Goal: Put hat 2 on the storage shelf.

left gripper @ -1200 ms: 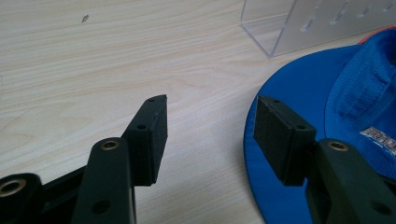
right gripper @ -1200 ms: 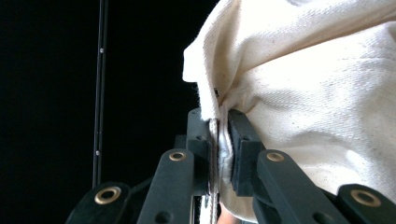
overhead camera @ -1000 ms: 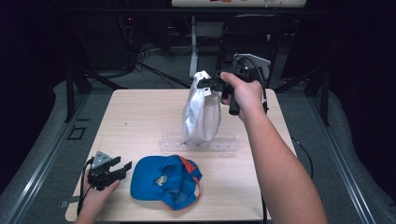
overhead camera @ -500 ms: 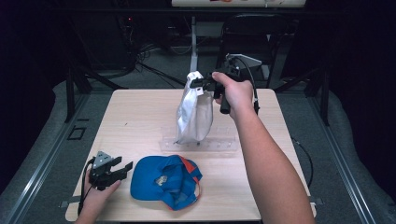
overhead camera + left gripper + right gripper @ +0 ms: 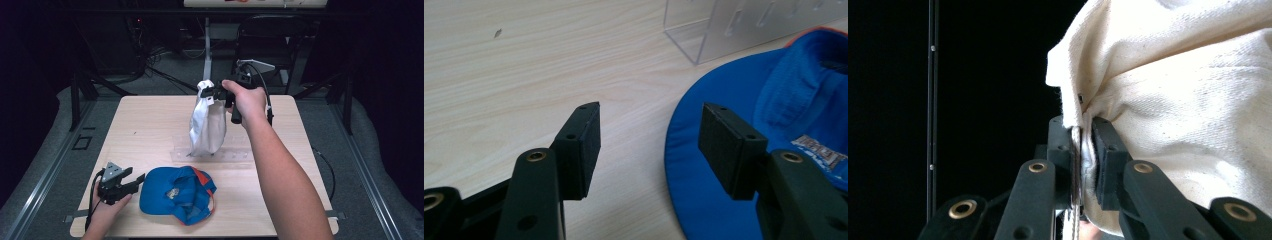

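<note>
Left gripper rested on the tabletop at about 7 o'clock, fingers apart and just opened further, nothing between them. Blue cap lay touching it at 3 o'clock. Beyond the cap stood a clear plastic rack. Right gripper at 12 o'clock had fingers clamped on a white cloth bag, which hung over the rack.

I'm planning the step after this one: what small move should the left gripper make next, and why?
Probably ease the left gripper sideways until the brim of the blue cap lies between its pads, then close. Its jaws have just been opening; they stand wide with only bare table between them, the brim just beside one pad. The right gripper is clamped on the white bag, lifted above the table.
</note>
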`<state>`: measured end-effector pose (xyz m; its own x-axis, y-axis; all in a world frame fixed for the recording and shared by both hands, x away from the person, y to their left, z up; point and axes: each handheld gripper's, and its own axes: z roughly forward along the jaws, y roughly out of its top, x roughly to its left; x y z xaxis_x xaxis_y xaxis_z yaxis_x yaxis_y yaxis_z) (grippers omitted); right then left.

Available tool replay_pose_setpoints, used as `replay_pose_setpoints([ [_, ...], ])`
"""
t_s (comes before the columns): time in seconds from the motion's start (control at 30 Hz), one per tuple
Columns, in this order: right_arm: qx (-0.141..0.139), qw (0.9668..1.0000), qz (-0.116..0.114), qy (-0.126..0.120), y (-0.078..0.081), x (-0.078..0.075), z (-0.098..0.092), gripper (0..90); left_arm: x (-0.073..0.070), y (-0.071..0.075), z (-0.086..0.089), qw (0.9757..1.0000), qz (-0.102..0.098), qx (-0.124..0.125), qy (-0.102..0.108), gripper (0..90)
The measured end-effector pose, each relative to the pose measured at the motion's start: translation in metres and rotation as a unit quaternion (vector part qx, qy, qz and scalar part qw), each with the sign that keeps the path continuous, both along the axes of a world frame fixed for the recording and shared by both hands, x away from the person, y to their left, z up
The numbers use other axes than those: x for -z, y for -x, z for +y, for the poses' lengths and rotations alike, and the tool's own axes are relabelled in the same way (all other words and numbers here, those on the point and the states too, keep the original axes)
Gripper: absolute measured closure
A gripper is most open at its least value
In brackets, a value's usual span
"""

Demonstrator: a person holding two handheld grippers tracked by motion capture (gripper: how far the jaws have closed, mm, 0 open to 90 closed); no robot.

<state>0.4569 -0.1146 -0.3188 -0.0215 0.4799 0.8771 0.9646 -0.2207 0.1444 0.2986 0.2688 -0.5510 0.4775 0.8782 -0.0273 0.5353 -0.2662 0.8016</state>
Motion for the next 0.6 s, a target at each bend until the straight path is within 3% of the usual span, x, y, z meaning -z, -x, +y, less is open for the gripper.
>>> replay_pose_setpoints([
  [0.07, 0.004, 1.0000, -0.002, -0.001, -0.001, 0.001, 0.001, 80.9, 0.000, 0.001, -0.003, 0.9999, -0.009, 0.005, 0.000, 42.6],
  [0.27, 0.015, 0.9999, -0.004, 0.001, -0.005, 0.004, 0.002, 80.9, -0.002, 0.001, -0.007, 0.9999, -0.008, 0.011, -0.004, 41.9],
  [0.4, 0.020, 0.9998, -0.005, 0.002, -0.007, 0.005, 0.002, 80.8, -0.007, 0.003, -0.013, 0.9995, -0.026, 0.017, 0.002, 41.2],
  [0.6, 0.018, 0.9998, -0.005, -0.009, -0.008, 0.008, 0.002, 80.5, -0.022, 0.002, -0.034, 0.9984, -0.030, 0.048, 0.000, 40.3],
])
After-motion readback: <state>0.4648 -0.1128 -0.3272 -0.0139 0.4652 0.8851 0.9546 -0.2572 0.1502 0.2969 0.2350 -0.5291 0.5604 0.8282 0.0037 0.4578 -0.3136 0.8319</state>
